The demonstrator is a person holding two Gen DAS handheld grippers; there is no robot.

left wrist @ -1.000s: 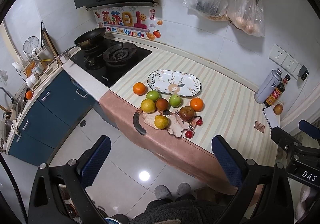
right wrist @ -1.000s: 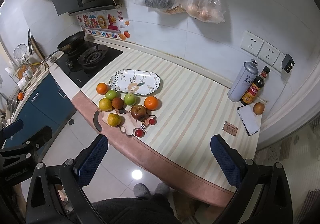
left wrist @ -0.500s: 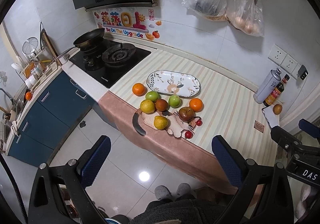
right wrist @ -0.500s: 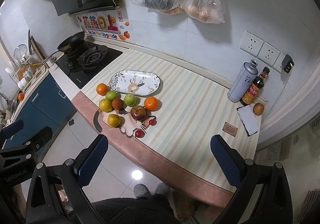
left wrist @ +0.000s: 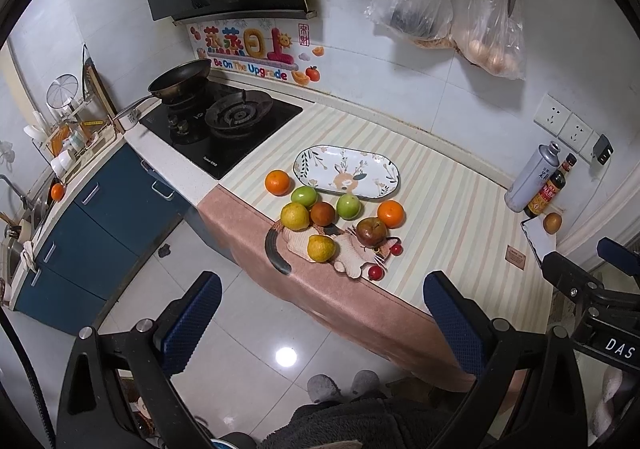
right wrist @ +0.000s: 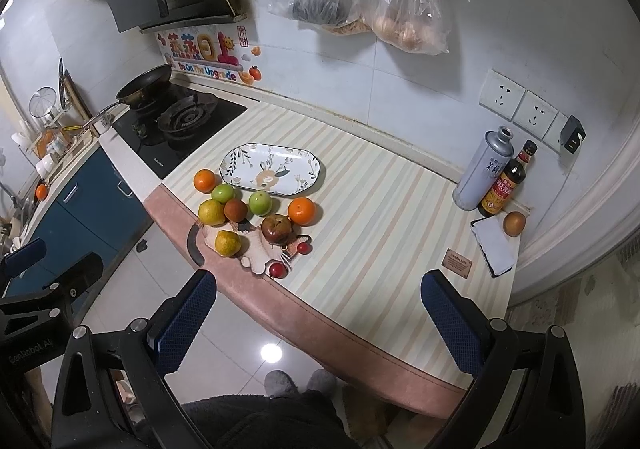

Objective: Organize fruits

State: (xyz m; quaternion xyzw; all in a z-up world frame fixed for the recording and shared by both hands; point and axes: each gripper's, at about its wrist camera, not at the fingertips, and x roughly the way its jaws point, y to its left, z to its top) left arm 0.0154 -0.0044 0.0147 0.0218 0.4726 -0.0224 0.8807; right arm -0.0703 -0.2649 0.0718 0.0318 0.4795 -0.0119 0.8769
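Overhead, both wrist views look down on a striped counter [left wrist: 460, 209] beside a gas hob [left wrist: 224, 125]. Left gripper [left wrist: 320, 321]: jaws spread wide, nothing between the blue pads [left wrist: 192, 321], held above the floor in front of the counter edge. Right gripper [right wrist: 320, 325]: jaws likewise wide apart and empty, well short of the fruit. Oval floral plate [right wrist: 272, 175]: bare, lying near the middle of the counter. Fruit cluster, just in front of the plate: two oranges [right wrist: 205, 181] at either end, two green apples [right wrist: 260, 203] nearest the plate, a reddish-brown fruit [right wrist: 236, 209] between them, and a yellow-green citrus [right wrist: 211, 212] to its left. Cat-shaped mat [right wrist: 260, 249] at the counter edge: carries a second yellow citrus [right wrist: 228, 243] and a dark red apple [right wrist: 276, 228], with two small red fruits [right wrist: 277, 269] beside it. Far right corner: a metal canister [right wrist: 484, 173], a sauce bottle [right wrist: 506, 185] touching it, and a lone brown fruit [right wrist: 514, 223].
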